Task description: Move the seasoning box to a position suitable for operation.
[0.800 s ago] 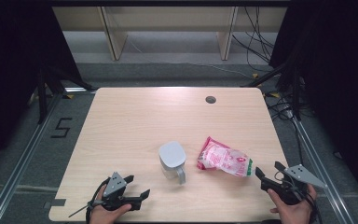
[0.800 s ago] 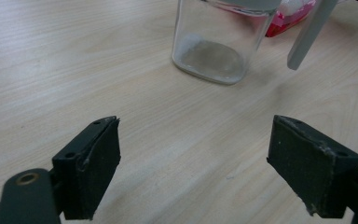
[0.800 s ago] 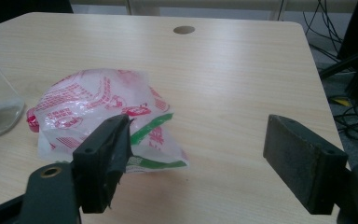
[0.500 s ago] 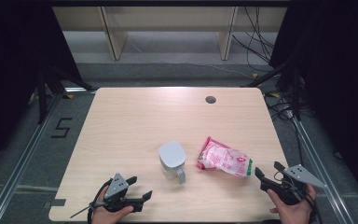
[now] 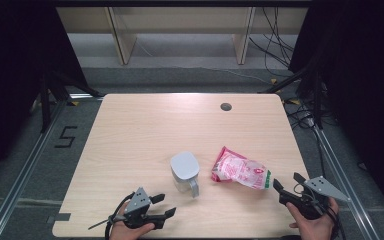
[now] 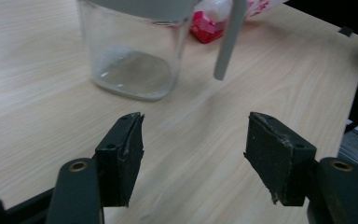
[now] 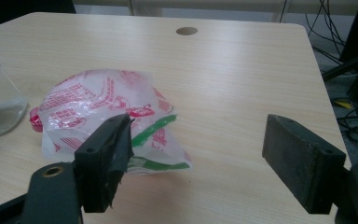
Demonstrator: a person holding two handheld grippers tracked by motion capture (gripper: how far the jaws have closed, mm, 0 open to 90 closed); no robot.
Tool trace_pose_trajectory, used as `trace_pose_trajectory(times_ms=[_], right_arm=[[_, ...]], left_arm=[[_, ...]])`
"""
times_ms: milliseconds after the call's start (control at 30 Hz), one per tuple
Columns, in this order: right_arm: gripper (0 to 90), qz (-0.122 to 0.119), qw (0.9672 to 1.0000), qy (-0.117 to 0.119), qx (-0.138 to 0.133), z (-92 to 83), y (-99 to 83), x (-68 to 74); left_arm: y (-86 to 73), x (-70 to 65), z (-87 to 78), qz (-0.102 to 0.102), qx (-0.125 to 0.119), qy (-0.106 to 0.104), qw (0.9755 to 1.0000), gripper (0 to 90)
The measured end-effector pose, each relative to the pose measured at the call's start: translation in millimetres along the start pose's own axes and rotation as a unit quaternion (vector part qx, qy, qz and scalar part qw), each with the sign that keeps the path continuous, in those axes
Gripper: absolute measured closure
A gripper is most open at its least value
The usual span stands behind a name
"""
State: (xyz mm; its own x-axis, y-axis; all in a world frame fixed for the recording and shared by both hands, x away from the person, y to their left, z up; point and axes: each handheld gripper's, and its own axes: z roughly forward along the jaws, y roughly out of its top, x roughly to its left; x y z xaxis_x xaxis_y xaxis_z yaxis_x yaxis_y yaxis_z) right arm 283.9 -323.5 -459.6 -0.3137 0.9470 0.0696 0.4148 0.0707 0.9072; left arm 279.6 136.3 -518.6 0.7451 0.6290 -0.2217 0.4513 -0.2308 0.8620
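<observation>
A clear jug with a grey lid and a grey handle stands upright in the near middle of the table. To its right lies a red-and-white plastic bag with a green stripe. My left gripper hovers at the front edge, open and empty, pointing toward the jug a short way ahead of its jaws. My right gripper is at the front right, open and empty. The bag lies just beyond the right gripper's left jaw, apart from it.
The pale wooden table has a round cable hole at the far right. Its right edge drops off to cables on the floor. Shelf legs stand behind the table.
My left gripper has drifted slightly to the right along the front edge. The right gripper, the jug and the bag have kept still.
</observation>
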Motion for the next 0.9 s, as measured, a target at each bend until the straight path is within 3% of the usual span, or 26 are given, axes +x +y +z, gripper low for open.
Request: trace_pose_trajectory(times_ms=[133, 200, 233, 300, 333, 367, 433, 467, 533, 600, 633, 733, 800, 833, 867, 900], right_arm=[[25.1, 0.001, 1.0, -0.001, 0.005, -0.5, 0.1, -0.3], [25.3, 0.002, 1.0, 0.003, 0.002, 0.0, 0.3, 0.1], [25.2, 0.02, 0.9998, 0.0, 0.004, -0.6, 0.0, 2.4], [25.2, 0.008, 1.0, 0.0, 0.002, -0.5, 0.5, 0.9], [25.3, 0.02, 0.9998, -0.005, 0.007, -1.7, 0.3, 2.8], [25.4, 0.003, 1.0, -0.003, 0.001, -0.4, 0.4, 0.3], [25.4, 0.007, 1.0, -0.003, 0.0, -0.7, 0.7, 0.7], [25.5, 0.019, 0.9998, -0.004, 0.004, -1.5, 0.5, 2.2], [25.5, 0.014, 0.9999, 0.003, 0.004, -1.2, 0.7, 0.1], [25.5, 0.002, 1.0, -0.006, 0.004, -0.6, 0.4, -1.4], [25.5, 0.027, 0.9996, -0.001, 0.004, -1.5, 0.2, 2.8], [25.6, 0.004, 0.9999, 0.007, 0.012, -1.1, 0.8, 0.4], [25.6, 0.023, 0.9996, 0.005, 0.015, -1.4, 0.6, 3.5], [25.6, 0.023, 0.9996, 0.005, 0.015, -1.4, 0.6, 3.5], [25.6, 0.005, 0.9999, 0.002, 0.015, -1.2, 0.7, 0.9], [25.6, 0.015, 0.9998, 0.008, 0.01, -1.2, 0.7, 2.0]], left_arm=[[4.9, -5.2, 10.6, 0.014, -0.004, -0.013, 0.9998, 40.9], [8.6, -7.0, 15.6, 0.032, -0.005, -0.019, 0.9993, 41.8], [10.5, -8.7, 18.3, 0.03, -0.001, -0.018, 0.9994, 42.8], [14.2, -10.7, 23.1, 0.034, -0.004, -0.022, 0.9992, 44.0], [16.4, -12.3, 25.3, 0.031, 0.0, -0.027, 0.9992, 44.3], [18.8, -13.1, 27.9, 0.037, 0.001, -0.029, 0.9989, 44.2], [23.2, -15.5, 33.1, 0.037, -0.002, -0.033, 0.9988, 45.8], [25.0, -16.5, 35.5, 0.04, -0.003, -0.031, 0.9987, 46.4], [28.2, -17.9, 39.8, 0.048, 0.002, -0.032, 0.9983, 46.6], [30.6, -18.9, 44.7, 0.053, 0.003, -0.033, 0.998, 46.4], [31.9, -19.1, 46.4, 0.056, 0.005, -0.029, 0.998, 46.2], [33.6, -19.8, 52.5, 0.053, 0.005, -0.032, 0.9981, 47.0], [34.6, -20.8, 56.7, 0.053, 0.003, -0.029, 0.9981, 47.3], [34.6, -20.8, 56.7, 0.053, 0.003, -0.029, 0.9981, 47.7], [37.0, -20.9, 60.2, 0.06, 0.005, -0.025, 0.9979, 48.1], [38.2, -20.6, 62.5, 0.066, 0.005, -0.023, 0.9975, 48.8]])
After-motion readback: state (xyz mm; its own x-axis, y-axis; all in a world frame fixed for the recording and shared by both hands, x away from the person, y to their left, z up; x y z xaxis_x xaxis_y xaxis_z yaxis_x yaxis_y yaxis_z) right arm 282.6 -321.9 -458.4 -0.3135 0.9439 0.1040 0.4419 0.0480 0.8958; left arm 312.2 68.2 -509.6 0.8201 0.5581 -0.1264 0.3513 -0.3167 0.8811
